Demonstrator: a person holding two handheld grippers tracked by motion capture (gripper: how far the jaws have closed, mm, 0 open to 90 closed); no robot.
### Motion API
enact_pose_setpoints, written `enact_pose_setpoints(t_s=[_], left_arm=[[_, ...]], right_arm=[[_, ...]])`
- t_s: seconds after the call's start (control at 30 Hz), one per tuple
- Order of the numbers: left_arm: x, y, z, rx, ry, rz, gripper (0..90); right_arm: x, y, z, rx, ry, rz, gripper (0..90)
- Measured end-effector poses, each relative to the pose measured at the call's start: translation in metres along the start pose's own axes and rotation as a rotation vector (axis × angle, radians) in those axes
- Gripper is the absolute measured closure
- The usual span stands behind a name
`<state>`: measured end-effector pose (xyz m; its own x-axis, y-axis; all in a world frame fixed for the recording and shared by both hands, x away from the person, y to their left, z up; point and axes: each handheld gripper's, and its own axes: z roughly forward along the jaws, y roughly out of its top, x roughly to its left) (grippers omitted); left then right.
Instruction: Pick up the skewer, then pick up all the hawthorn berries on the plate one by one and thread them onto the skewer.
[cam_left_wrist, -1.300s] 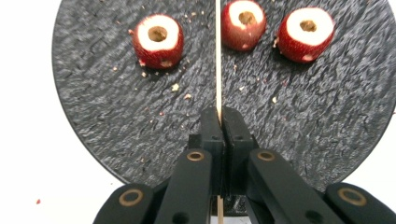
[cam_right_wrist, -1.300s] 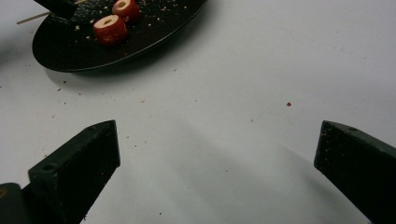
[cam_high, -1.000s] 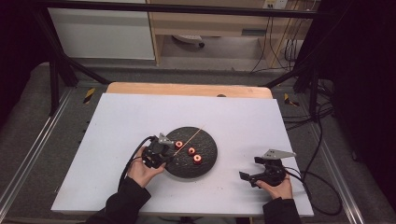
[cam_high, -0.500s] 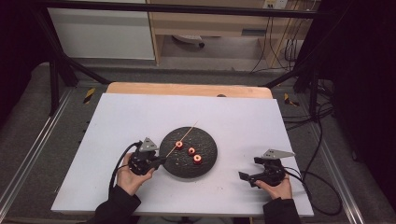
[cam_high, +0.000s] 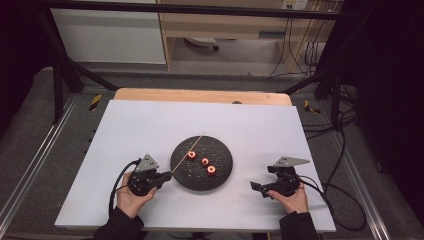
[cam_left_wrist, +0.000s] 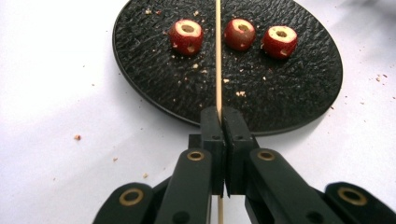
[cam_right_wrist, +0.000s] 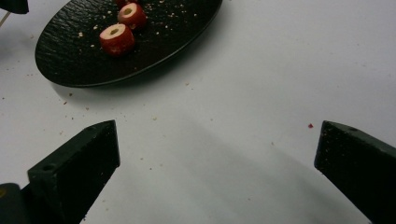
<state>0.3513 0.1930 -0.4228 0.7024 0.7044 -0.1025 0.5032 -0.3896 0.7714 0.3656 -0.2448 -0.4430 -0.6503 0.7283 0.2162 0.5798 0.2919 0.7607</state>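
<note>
Left gripper (cam_left_wrist: 219, 116) clamped on skewer (cam_left_wrist: 218, 56), stick pointing straight over plate (cam_left_wrist: 140, 70) between the hawthorns (cam_left_wrist: 187, 36); nearest fruit just left of its line. Right gripper (cam_right_wrist: 219, 154) gaping, idle.

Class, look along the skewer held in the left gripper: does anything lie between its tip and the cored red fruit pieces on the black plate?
Nothing visible does. The left gripper is shut on the skewer, which passes between two fruit pieces above the plate.
</note>
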Motion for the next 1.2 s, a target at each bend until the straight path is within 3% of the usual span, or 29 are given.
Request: enact_pose_setpoints(t_s=[0.47, 0.83, 1.2], left_arm=[[0.002, -0.012, -0.011, -0.044, -0.004, -0.005, 88.6], [0.006, -0.023, -0.015, -0.056, -0.007, -0.009, 88.5], [0.009, -0.029, -0.017, -0.057, -0.007, -0.011, 88.5]], right_arm=[[0.018, 0.028, 0.012, 0.047, 0.001, -0.028, 0.6], [0.036, 0.052, 0.025, 0.075, 0.007, -0.062, 0.6], [0.056, 0.077, 0.043, 0.123, -0.016, -0.109, 0.6]])
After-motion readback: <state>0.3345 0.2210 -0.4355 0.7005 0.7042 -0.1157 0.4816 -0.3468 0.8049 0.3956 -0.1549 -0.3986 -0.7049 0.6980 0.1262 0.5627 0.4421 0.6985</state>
